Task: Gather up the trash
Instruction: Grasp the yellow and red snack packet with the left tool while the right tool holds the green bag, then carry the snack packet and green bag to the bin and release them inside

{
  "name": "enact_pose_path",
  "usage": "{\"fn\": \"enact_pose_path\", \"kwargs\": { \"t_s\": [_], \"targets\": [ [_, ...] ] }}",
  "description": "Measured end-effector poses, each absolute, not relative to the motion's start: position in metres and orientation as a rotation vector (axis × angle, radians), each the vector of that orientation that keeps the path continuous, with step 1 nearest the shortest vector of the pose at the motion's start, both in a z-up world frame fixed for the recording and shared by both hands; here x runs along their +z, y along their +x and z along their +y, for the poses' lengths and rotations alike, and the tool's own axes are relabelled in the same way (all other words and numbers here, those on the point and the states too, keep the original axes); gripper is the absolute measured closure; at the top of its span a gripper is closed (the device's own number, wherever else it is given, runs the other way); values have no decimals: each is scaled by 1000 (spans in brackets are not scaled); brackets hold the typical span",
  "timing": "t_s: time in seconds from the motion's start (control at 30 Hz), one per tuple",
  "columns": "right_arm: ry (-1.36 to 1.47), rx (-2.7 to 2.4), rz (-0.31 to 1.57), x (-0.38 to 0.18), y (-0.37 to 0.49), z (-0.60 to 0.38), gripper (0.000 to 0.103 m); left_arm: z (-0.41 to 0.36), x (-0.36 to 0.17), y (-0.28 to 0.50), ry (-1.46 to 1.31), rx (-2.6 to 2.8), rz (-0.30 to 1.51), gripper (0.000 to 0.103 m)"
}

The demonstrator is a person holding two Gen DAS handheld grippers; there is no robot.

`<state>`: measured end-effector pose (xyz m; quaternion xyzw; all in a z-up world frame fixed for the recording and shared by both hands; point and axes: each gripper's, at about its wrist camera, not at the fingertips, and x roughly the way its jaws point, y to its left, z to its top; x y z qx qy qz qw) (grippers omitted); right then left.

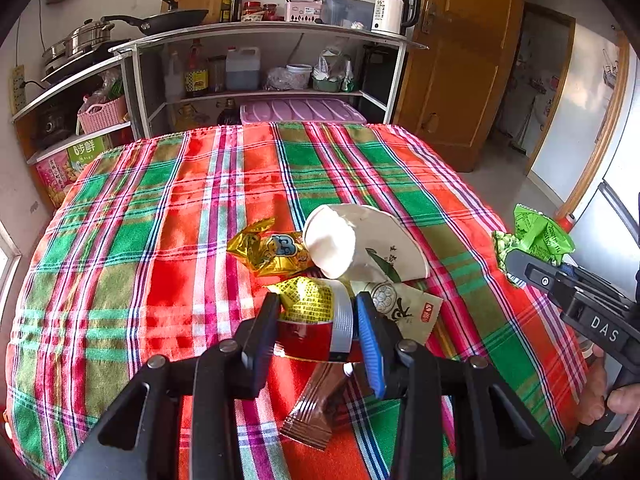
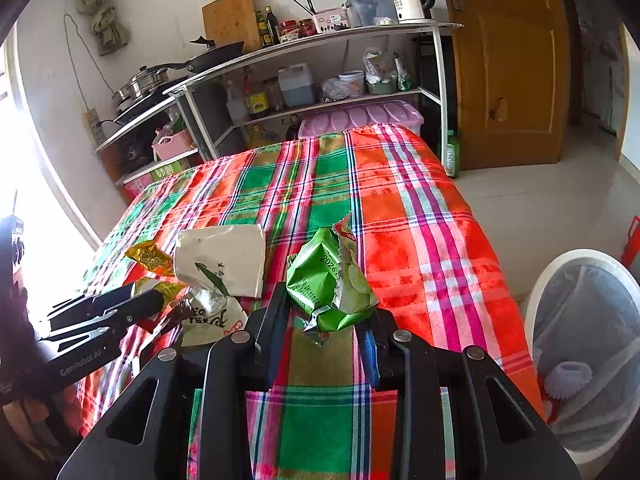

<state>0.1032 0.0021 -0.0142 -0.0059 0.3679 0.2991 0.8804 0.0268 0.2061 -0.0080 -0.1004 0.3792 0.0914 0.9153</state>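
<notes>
Left claw [image 1: 318, 330] pinches a red-gold wrapper [image 1: 310, 320]; right claw [image 2: 326, 320] pinches a green packet [image 2: 330, 284]; bin [image 2: 560, 280] seemingly holds cups.

the crushed paper cup [image 1: 362, 244] lies on the table [image 1: 160, 220], a wrapper [image 1: 272, 250] touching its left, a sachet [image 1: 404, 306] before it, the bin [image 2: 584, 344] right of the table.

Home kitchen: pan [image 1: 168, 20], kettle [image 1: 394, 10], condiment shelves [image 1: 260, 92].

Bright daylight, window glare left, fisheye-warped edges.
</notes>
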Motion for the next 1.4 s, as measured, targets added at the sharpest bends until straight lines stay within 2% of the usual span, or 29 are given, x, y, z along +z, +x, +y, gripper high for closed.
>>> {"fn": "enact_pose_path", "kwargs": {
  "t_s": [0.57, 1.4],
  "targets": [
    [48, 552, 711, 7, 84, -57, 70, 138, 32, 28, -128, 57, 709, 63],
    [118, 243, 661, 21, 77, -222, 70, -19, 43, 82, -22, -234, 704, 63]
  ]
}}
